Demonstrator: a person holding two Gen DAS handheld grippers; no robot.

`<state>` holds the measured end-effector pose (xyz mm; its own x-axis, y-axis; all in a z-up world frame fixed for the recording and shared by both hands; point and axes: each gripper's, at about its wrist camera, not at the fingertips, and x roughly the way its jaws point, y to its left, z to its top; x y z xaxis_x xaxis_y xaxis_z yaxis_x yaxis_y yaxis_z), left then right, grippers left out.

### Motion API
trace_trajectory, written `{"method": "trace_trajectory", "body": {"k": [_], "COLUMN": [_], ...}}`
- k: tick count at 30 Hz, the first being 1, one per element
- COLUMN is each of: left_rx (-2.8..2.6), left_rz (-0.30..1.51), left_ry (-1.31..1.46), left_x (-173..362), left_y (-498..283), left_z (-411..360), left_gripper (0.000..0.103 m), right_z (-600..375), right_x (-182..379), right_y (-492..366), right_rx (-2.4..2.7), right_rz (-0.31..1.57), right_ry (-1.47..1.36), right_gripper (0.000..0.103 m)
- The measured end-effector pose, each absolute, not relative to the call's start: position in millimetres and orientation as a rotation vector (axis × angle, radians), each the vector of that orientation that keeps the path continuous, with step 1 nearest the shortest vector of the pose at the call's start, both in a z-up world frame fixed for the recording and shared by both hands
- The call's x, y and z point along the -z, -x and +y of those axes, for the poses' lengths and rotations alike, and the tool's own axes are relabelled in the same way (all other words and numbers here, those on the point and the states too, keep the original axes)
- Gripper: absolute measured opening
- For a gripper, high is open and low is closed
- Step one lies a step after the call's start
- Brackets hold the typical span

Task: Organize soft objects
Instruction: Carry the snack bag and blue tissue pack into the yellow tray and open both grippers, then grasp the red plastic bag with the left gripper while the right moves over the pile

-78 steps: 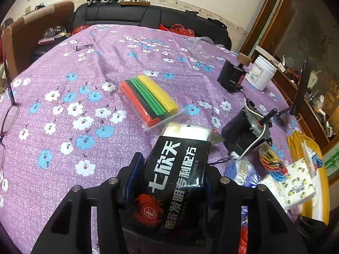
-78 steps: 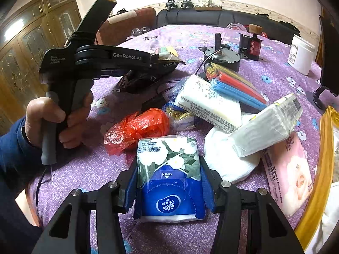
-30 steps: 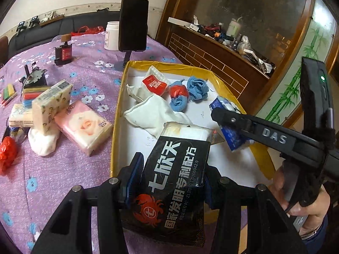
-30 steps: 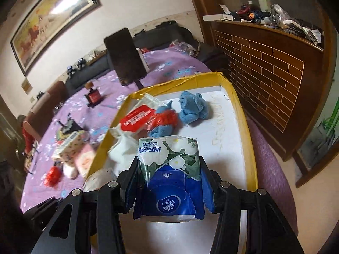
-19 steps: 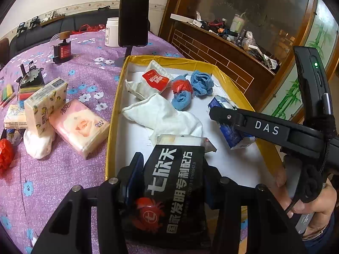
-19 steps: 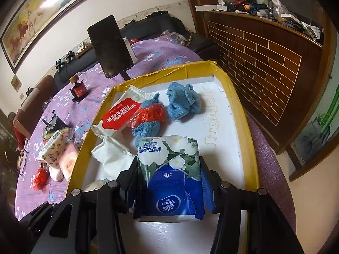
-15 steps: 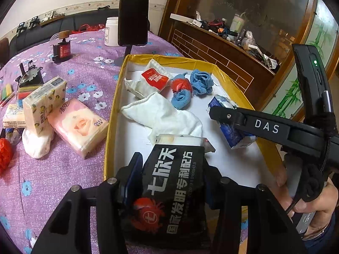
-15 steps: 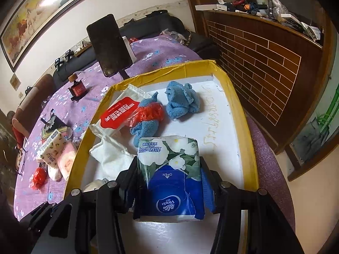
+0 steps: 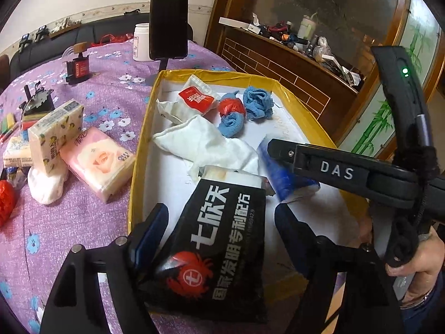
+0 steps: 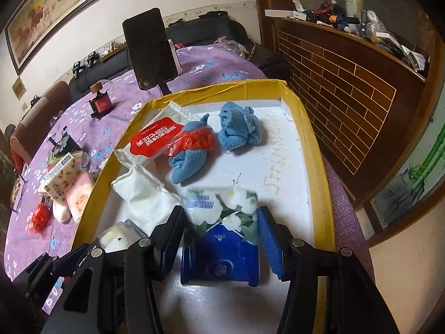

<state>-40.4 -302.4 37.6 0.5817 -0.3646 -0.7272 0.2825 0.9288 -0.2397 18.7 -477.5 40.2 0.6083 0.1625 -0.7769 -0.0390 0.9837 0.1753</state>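
Desk (image 9: 83,222): wearing a purple flowered cloth; carrying the tray on its right part and loose packs on its left.
Tray (image 9: 139,150): yellow-rimmed, white inside, sitting at the desk's edge and holding the sorted soft things.
Left hand-held gripper (image 9: 222,220): jaws opening; black pack (image 9: 222,239) lying between them over the tray's near rim, the right pad standing clear of it.
Right hand-held gripper (image 10: 222,236): jaws opening; blue tissue pack (image 10: 222,250) lying between them on the tray floor, a gap showing on its right side.
White cloth (image 9: 205,144): lying in the tray's middle, just beyond the black pack.
Red-labelled pouch (image 10: 155,136): resting at the tray's far left corner.
Blue knits (image 10: 239,128): one bunched near the far wall, another beside it wrapped in red plastic.
Pink pack (image 9: 97,161): lying on the desk just left of the tray, touching a yellow patterned pack (image 9: 55,130).
Phone (image 9: 168,19): standing upright on a stand beyond the tray.
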Motion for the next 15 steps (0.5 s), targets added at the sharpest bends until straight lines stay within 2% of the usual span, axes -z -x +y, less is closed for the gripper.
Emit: {"method": "trace_trajectory", "body": {"k": [5,9,15], "left_rx": [0.380,0.400,0.407], "left_rz": [0.865,0.822,0.766], "left_ry": [0.119,0.129,0.139], "left_x": [-43,-57,-75], "left_y": [49,68,95], "left_z": [-297,-289,-259], "left_gripper": [0.079,0.080,0.081], "right_z": [-479,-473,-454], "right_x": [-43,-64,-85], "right_y": [-12,12,34], "right_rx": [-0.117,-0.174,-0.259], "right_rz": [0.911,0.828,0.768], "right_ry": [-0.169,-0.216,-0.282], "right_gripper": [0.059,0.063,0.063]}}
